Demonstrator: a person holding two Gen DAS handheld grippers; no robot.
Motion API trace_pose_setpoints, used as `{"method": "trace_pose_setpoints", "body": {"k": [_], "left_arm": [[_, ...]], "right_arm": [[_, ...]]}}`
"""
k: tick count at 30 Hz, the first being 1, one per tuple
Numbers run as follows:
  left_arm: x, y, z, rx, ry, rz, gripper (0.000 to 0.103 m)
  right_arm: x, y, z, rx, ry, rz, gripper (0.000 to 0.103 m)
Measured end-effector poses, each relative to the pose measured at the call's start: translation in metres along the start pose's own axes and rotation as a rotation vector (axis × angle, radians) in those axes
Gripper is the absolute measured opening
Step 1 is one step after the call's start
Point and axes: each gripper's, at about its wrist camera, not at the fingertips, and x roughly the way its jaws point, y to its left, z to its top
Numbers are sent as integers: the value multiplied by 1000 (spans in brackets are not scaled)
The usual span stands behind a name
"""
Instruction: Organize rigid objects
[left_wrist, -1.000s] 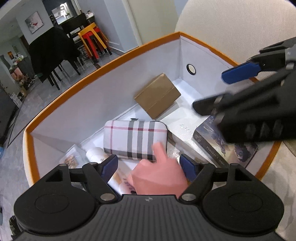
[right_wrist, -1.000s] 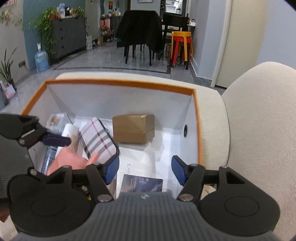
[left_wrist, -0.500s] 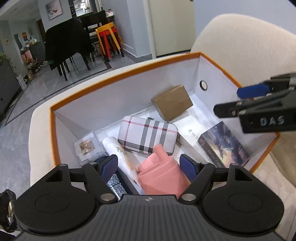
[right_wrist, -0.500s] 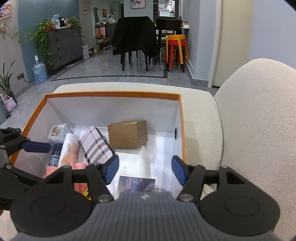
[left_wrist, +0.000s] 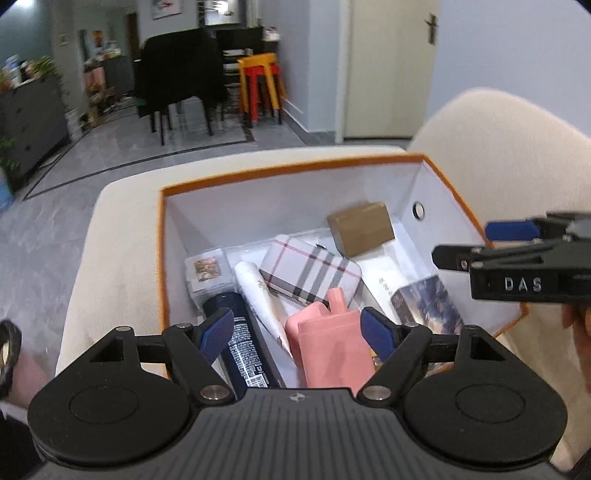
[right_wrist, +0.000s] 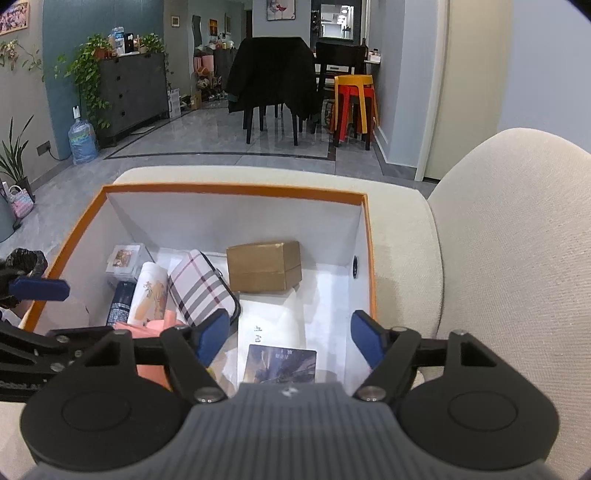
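I hold my left gripper (left_wrist: 297, 334) above the near end of the orange-rimmed box (left_wrist: 280, 170), its 2 blue-tipped fingers spread wide and gripping nothing. Directly ahead of it, between the fingers as the camera sees it, the pink bottle (left_wrist: 330, 352) lies in the box with its neck pointing away from me. Just left of the bottle lies the white printed tube (left_wrist: 258, 295), and left of that the dark can (left_wrist: 242, 349), both lengthwise away from the tool. Beyond the pink bottle lies the plaid case (left_wrist: 312, 271), with its near edge meeting the bottle's neck. Farther off, by the far wall, sits the brown carton (left_wrist: 360, 229). The small clear packet (left_wrist: 207, 271) rests in the far left corner.

My right gripper (right_wrist: 290, 341) hovers over the near right part of the same box (right_wrist: 236, 190), fingers also wide apart and empty. Right below it, at the near edge, lies the dark-covered book (right_wrist: 280, 365) on top of a white flat packet (right_wrist: 273, 321). Ahead and a little left stands the carton (right_wrist: 264, 266); the plaid case (right_wrist: 201, 291) leans to its left. From the left camera, the right gripper (left_wrist: 513, 258) shows to my right, over the box's right wall. The box rests on a cream sofa (right_wrist: 498, 240).
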Motion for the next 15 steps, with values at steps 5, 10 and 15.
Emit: {"method": "trace_pose_setpoints", "body": {"k": [5, 10, 15], "left_arm": [[-19, 3, 1, -66, -29, 57, 103], [-32, 0, -1, -107, -29, 85, 103], [-39, -7, 2, -102, 1, 159, 103]], "right_arm": [[-17, 2, 4, 6, -30, -10, 86], [-38, 5, 9, 16, -66, -19, 97], [-54, 10, 13, 51, -53, -29, 99]]}}
